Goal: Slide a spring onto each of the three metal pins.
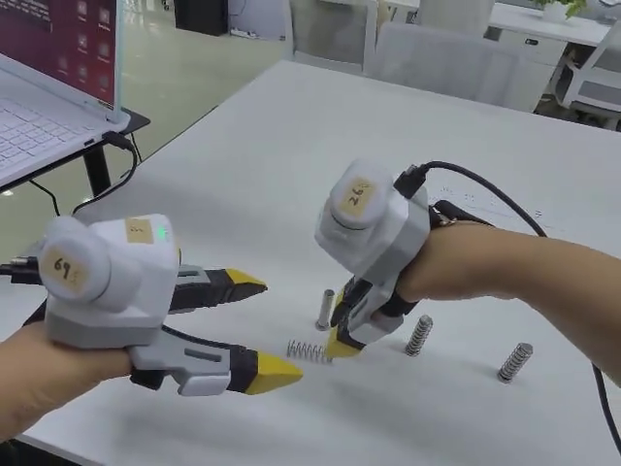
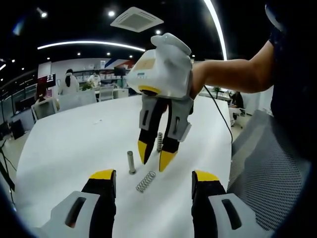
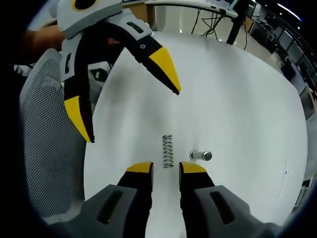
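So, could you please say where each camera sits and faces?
Head view: on the headset, facing down at the white table; both forearms, left gripper and right gripper show.
Left gripper view: on the left gripper, facing the right gripper; own open fingers below.
Right gripper view: on the right gripper, facing down at the loose spring; own fingers below.
Shared: all show that spring and the bare pin.

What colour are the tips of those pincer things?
Yellow fingertips, best seen in the head view.
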### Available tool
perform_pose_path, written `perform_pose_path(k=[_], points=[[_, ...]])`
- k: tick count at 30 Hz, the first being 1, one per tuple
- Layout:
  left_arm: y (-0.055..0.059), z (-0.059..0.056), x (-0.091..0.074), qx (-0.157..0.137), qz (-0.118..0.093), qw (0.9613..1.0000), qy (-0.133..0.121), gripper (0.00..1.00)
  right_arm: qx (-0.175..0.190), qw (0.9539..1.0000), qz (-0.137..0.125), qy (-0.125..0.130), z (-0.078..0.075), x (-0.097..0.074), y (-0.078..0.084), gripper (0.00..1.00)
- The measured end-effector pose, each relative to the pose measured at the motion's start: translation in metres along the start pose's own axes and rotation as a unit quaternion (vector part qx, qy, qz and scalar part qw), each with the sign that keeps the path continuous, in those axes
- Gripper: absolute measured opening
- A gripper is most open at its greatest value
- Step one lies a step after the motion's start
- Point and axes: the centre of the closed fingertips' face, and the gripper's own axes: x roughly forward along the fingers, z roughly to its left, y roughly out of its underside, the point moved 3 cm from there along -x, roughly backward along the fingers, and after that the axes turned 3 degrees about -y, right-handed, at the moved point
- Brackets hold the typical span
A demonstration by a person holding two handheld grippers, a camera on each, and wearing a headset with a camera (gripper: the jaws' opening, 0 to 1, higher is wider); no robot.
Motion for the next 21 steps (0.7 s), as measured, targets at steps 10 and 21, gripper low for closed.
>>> perform_pose_path(k=[10,21], points=[[0.003,0.000,-0.003,-0.002,0.005,1.0000,-0.002,0.56,-0.005,1.0000,0.002,-0.006,-0.004,0.015,-0.004,0.18],[0.007,-0.001,-0.004,-0.004,0.008,1.0000,-0.002,0.55,-0.004,0.9999,0.012,-0.012,-0.006,0.030,-0.001,0.17]])
